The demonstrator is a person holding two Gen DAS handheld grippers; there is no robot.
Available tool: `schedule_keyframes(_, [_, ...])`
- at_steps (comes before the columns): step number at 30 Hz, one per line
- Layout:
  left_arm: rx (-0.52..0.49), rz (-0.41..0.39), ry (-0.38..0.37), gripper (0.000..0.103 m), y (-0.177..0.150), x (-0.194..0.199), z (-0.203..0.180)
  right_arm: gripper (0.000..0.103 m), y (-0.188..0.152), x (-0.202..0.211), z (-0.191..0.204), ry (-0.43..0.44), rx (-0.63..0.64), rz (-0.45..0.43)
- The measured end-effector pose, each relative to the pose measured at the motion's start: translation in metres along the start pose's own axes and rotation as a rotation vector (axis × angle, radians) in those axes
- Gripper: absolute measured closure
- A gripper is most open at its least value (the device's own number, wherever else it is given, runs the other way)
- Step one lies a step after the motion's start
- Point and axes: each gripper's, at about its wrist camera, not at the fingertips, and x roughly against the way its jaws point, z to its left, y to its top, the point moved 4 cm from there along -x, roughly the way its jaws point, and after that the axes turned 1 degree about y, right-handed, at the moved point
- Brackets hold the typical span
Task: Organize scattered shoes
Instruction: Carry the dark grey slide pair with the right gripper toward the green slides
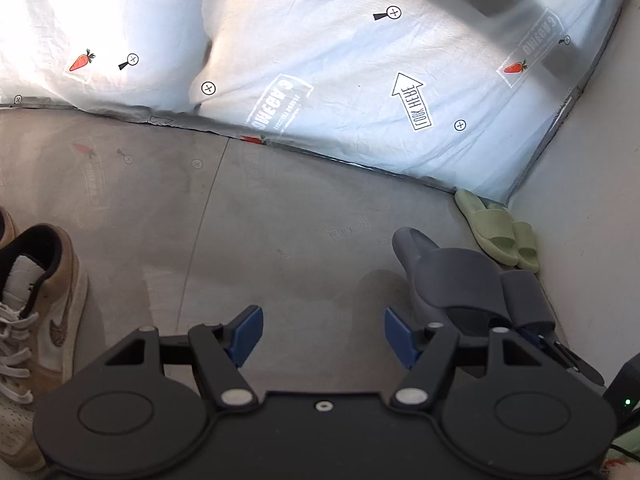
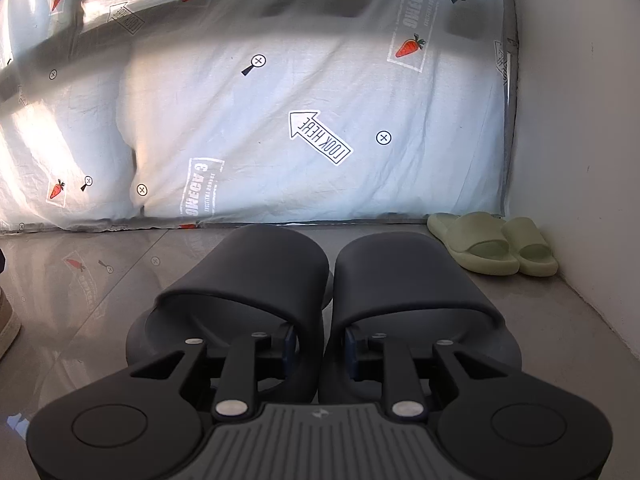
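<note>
Left wrist: my left gripper (image 1: 323, 336) hangs released over bare floor (image 1: 280, 220); a sneaker (image 1: 44, 304) sits apart at the left edge, green slides (image 1: 500, 232) paired in the corner. Right wrist: my right gripper (image 2: 320, 346) pinches both dark slides (image 2: 320, 280) together, short of the green pair; sneaker seemingly left to place.

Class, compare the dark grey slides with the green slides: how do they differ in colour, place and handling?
The dark grey slides are charcoal; the green slides are pale green. The grey pair lies mid-floor, gripped by the right gripper; the green pair sits untouched by the wall. Both pairs lie side by side.
</note>
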Motion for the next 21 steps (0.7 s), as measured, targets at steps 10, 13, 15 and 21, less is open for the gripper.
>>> schedule_keyframes(10, [0.039,0.037,0.118,0.035,-0.004,-0.039,-0.058,0.073,0.050,-0.115,-0.090,0.097,0.072,-0.017])
schedule_keyframes(13, [0.053,0.051,0.153,0.035,-0.005,-0.049,-0.069,0.073,0.067,-0.161,-0.105,0.115,0.078,-0.033])
schedule_keyframes(15, [0.059,0.053,0.173,0.035,-0.001,-0.055,-0.071,0.073,0.074,-0.188,-0.111,0.116,0.065,-0.036])
schedule_keyframes(21, [0.094,0.083,0.215,0.035,0.009,-0.078,-0.074,0.073,0.084,-0.255,-0.124,0.098,0.014,-0.026])
